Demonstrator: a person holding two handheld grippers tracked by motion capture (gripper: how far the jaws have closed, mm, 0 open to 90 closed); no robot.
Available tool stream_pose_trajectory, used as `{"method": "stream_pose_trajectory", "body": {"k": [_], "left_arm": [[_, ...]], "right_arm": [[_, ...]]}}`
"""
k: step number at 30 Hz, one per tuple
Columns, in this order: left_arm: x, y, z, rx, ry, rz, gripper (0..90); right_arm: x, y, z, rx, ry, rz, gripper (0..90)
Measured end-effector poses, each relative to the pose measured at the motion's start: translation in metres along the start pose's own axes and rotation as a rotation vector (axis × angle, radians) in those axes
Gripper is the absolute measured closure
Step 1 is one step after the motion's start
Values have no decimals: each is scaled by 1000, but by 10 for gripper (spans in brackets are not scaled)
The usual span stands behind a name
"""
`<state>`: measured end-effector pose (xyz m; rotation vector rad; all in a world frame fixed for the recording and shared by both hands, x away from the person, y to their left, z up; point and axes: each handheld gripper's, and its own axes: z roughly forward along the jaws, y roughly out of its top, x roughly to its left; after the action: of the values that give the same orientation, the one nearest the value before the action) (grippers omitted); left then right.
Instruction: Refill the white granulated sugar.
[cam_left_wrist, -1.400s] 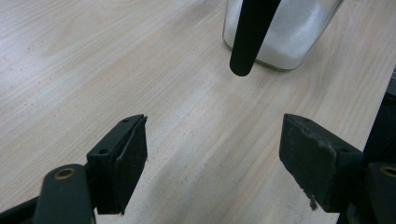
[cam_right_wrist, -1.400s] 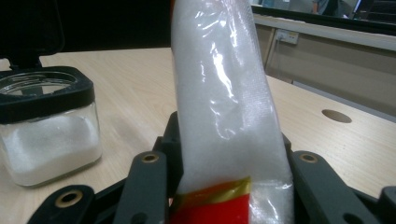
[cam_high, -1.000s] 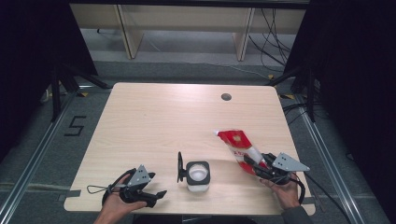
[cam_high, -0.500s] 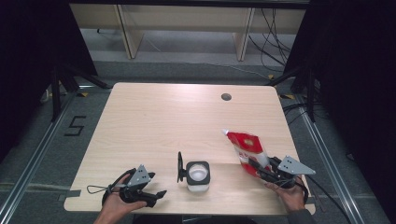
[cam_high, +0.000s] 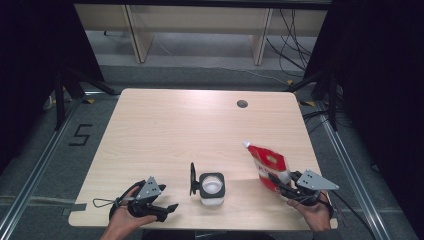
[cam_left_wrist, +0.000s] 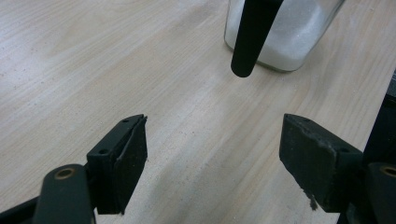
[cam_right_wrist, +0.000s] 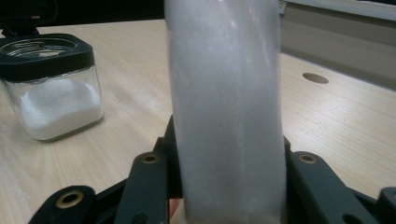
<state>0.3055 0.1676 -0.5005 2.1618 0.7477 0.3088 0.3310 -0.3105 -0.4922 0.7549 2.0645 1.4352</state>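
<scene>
Your right claw (cam_high: 278, 181) grips a red-and-white pouch (cam_high: 268, 162) above the table's (cam_high: 170, 130) right front. Your left claw (cam_high: 167, 210) rests open near the open glass jar (cam_high: 212, 187).

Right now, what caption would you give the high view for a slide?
Right tongs grip a red-and-white pouch beside an open jar of white powder; left tongs rest open.

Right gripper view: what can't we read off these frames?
- Pouch: its own bulk hides the pads of the right hand-held gripper; top cut off.
- Pouch print: too small in the high view.
- Jar: cropped in the left gripper view; its black lid covers part.
</scene>
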Motion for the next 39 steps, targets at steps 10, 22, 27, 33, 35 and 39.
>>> {"method": "stream_pose_trajectory", "body": {"k": [10,22,27,33,35,39], "left_arm": [[0,0,0,1,0,2,230],[-1,0,1,-2,-1,4,230],[1,1,1,1,5,27,230],[1,0,1,1,9,4,230],[1,0,1,1,7,8,230],[1,1,0,2,2,9,230]], "right_arm": [[-1,-5,-15,27,-30,61,638],[-7,-15,-16,-37,-35,130,639],[-12,-13,-9,-35,-27,97,639],[-6,-10,-1,-9,-6,137,637],[-7,-10,-1,-17,-10,139,636],[-9,-10,-2,12,-29,88,625]]}}
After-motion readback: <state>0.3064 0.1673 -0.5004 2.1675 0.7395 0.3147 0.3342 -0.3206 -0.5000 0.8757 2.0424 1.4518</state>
